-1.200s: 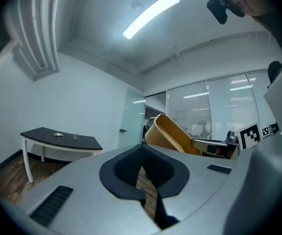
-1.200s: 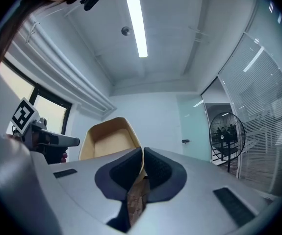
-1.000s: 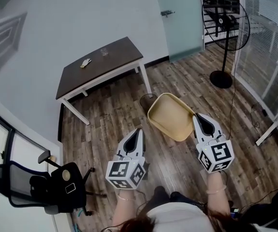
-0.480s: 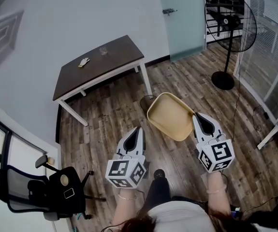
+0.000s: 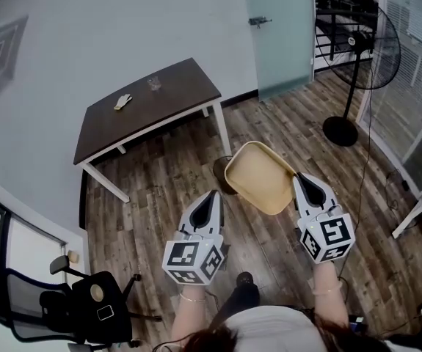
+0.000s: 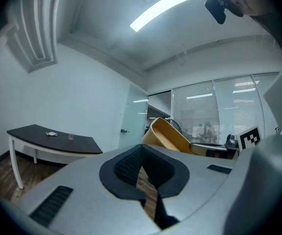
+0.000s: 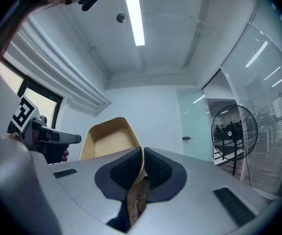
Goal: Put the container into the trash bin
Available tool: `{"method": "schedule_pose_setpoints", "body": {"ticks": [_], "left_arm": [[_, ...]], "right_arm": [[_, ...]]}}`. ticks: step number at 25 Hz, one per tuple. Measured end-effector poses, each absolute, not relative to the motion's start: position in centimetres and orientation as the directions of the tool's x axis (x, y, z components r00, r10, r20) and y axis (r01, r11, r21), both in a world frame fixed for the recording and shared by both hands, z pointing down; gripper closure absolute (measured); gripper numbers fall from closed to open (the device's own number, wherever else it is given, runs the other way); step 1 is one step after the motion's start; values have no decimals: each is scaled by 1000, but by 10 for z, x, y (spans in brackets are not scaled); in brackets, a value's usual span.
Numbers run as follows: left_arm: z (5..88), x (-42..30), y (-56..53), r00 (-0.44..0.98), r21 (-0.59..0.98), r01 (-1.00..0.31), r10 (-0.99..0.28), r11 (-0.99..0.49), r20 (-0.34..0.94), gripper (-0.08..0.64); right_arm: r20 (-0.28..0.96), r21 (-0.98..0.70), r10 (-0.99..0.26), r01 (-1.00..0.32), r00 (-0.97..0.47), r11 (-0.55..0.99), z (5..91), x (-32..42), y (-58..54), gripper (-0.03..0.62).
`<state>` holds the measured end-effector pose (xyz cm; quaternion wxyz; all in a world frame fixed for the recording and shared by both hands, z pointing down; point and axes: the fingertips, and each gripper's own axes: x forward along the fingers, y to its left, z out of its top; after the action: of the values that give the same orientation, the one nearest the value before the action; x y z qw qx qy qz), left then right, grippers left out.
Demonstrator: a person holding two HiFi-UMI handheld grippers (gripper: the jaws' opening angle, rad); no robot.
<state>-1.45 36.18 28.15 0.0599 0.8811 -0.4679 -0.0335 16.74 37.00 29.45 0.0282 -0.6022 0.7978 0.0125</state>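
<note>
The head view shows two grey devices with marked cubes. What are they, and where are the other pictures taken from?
A person holds a two-jaw tool in each hand. The head view comes from a camera on the person's head, looking down; the other two cameras ride on the tools. The right tool pinches the rim of a tan container; the left tool is shut and empty. A dark trash bin stands on the floor beyond, near a dark-topped table.

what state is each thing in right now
container, empty, tilted, held off the floor
right gripper, shut on the container's rim
left gripper, shut, empty
trash bin, on the floor, partly hidden by the container
glass door, closed
fan, upright
</note>
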Motion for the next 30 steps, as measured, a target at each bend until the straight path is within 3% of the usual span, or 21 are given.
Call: {"method": "schedule_pose_setpoints", "body": {"ticks": [19, 30], "left_arm": [[272, -104, 148, 570, 131, -814, -822, -566, -7, 540], [285, -97, 73, 594, 126, -800, -804, -587, 19, 540]], "right_arm": [[-65, -11, -960, -962, -271, 272, 277, 76, 149, 569], [-65, -25, -955, -956, -290, 292, 284, 66, 69, 569]]}}
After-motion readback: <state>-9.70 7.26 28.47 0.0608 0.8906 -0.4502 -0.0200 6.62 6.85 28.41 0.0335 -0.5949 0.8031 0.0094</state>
